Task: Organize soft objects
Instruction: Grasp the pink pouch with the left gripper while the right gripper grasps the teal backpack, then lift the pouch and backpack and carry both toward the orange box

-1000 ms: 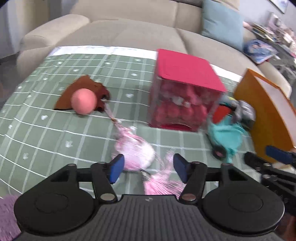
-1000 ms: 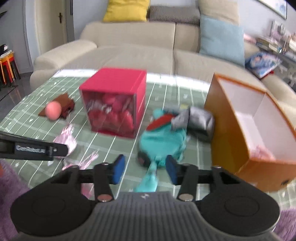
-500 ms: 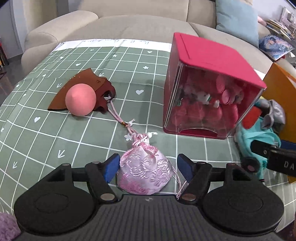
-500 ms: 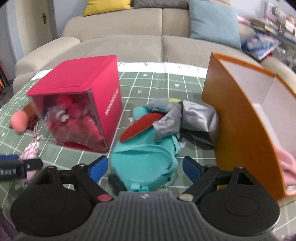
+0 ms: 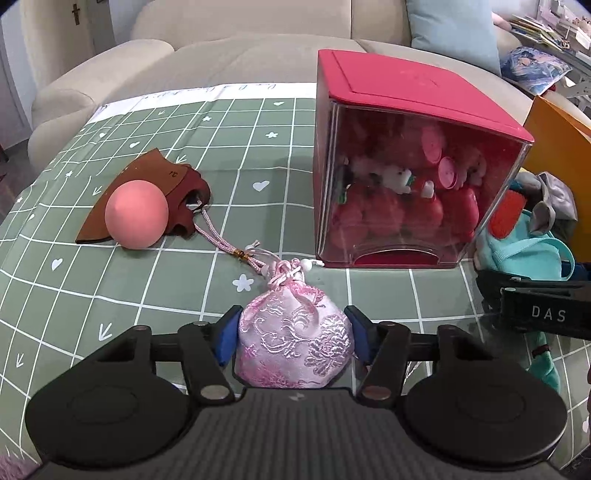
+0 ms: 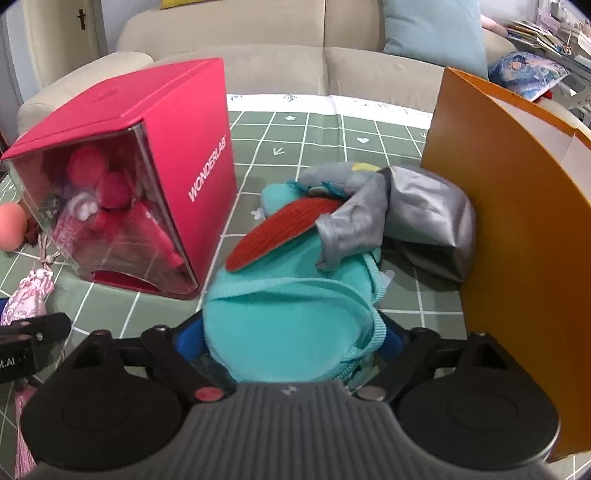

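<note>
A pink brocade drawstring pouch point(image 5: 295, 350) lies on the green grid cloth point(image 5: 110, 295) between the jaws of my left gripper point(image 5: 291, 332). The jaws are closing, and both blue pads touch its sides. Its cord runs back to a brown leather piece point(image 5: 147, 177) with a pink ball point(image 5: 136, 214) resting on it. My right gripper point(image 6: 291, 339) straddles a teal plush bag point(image 6: 291, 314) with a red oval patch. Its jaws stand wide and are closing, with the pads beside the bag and mostly hidden by it. A silver-grey fabric piece point(image 6: 406, 206) lies on the bag's far end.
A red box with a clear front point(image 5: 406, 166), full of red plush, stands between the two grippers. An orange cardboard box point(image 6: 517, 221) rises at the right, close to the teal bag. A beige sofa point(image 6: 295, 66) with a blue cushion point(image 6: 432, 33) lies behind the table.
Both grippers came down and forward. The left jaws narrowed onto the pink pouch. The right jaws widened and now straddle the teal bag, which fills more of the view.
</note>
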Tool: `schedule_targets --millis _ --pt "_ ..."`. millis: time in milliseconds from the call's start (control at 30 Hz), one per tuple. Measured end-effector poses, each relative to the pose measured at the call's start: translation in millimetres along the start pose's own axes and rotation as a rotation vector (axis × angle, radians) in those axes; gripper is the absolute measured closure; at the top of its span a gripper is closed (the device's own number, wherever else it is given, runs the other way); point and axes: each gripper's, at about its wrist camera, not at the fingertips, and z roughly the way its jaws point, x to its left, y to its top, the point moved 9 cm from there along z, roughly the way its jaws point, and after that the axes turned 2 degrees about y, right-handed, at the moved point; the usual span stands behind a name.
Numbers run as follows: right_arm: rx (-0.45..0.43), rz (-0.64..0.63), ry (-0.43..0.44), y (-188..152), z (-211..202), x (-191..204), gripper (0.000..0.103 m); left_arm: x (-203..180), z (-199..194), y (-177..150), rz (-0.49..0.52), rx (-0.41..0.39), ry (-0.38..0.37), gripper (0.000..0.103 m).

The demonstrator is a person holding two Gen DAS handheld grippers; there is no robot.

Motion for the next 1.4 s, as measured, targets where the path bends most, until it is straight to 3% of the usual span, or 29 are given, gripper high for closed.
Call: schedule_targets --millis 367,700,1400 --pt "0.027 -0.011 0.03 -3.1 -27.8 0.5 0.024 -5.5 -37.1 11.4 0.015 -0.085 -0.023 0.041" --pt "-0.064 -0.039 0.097 18.6 -87.7 14.7 0.024 -8.1 -89.1 30.3 0.012 -0.192 -0.046 0.041" --pt "-0.221 -0.034 0.15 15.7 -210.3 4.2 0.024 -44.3 -187.7 36.5 0.05 -0.321 -0.164 0.042"
